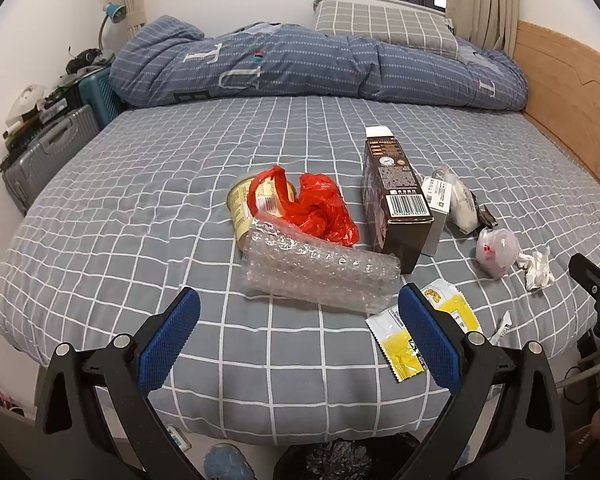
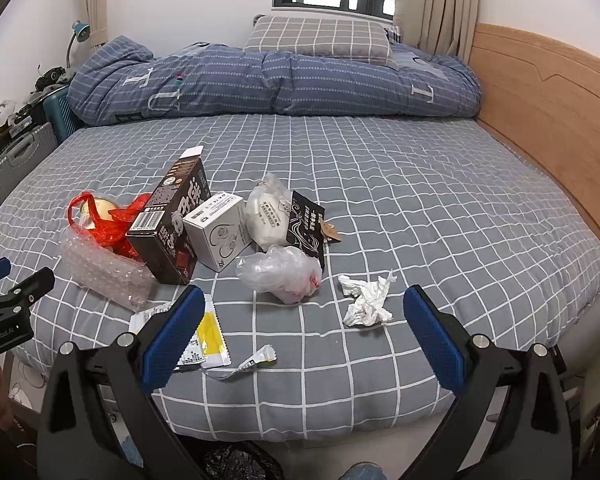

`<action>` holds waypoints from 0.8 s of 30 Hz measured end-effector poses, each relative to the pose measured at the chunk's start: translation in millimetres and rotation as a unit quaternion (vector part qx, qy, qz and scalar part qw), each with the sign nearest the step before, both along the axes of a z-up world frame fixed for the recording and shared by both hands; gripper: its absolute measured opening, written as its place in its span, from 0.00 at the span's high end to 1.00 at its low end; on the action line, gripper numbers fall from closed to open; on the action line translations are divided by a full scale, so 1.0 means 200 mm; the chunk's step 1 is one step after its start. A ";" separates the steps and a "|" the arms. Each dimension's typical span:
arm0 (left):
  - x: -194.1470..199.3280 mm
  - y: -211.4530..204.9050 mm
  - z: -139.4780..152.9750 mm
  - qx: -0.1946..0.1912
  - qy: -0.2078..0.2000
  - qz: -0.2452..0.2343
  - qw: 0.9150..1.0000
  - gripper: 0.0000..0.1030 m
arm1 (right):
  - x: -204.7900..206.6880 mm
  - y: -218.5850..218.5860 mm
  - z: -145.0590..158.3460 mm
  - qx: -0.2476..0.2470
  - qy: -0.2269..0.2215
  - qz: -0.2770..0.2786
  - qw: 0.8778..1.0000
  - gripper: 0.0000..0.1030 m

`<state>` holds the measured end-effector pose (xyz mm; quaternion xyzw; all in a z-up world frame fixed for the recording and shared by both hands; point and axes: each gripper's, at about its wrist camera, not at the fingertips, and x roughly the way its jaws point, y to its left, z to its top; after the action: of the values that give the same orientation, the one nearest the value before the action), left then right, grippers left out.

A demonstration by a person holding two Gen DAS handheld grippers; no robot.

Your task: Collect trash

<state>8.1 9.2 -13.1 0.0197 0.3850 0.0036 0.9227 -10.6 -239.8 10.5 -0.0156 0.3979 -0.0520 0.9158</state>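
Both grippers, left gripper (image 1: 298,312) and right gripper (image 2: 304,312), wide open and empty; crumpled white tissue (image 2: 366,300) just right of clear plastic bag (image 2: 280,272) looks light, soft: pinch mid-wad.

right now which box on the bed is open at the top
The dark box: its white flap stands up at the far end. The white box beside it is shut.

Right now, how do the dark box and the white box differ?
The dark box is long, brown-black, and shows a barcode and an open white flap; the white box is smaller, squat, closed, with an earphone drawing. The dark one touches the bubble wrap. Both lie side by side on the bed.
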 end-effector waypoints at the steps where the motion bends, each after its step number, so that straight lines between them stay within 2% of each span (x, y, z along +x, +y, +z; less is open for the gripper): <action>1: 0.00 0.00 0.00 0.000 0.000 0.000 1.000 0.05 | 0.00 0.00 0.00 -0.001 0.000 0.000 1.000 0.07; 24: -0.03 -0.04 0.04 0.005 -0.004 -0.001 1.000 0.05 | -0.01 0.00 0.01 0.008 0.005 0.002 1.000 0.09</action>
<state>2.6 2.0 -5.5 0.0245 0.3809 0.0045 0.9243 -13.0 -239.2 13.4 -0.0094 0.4027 -0.0464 0.9141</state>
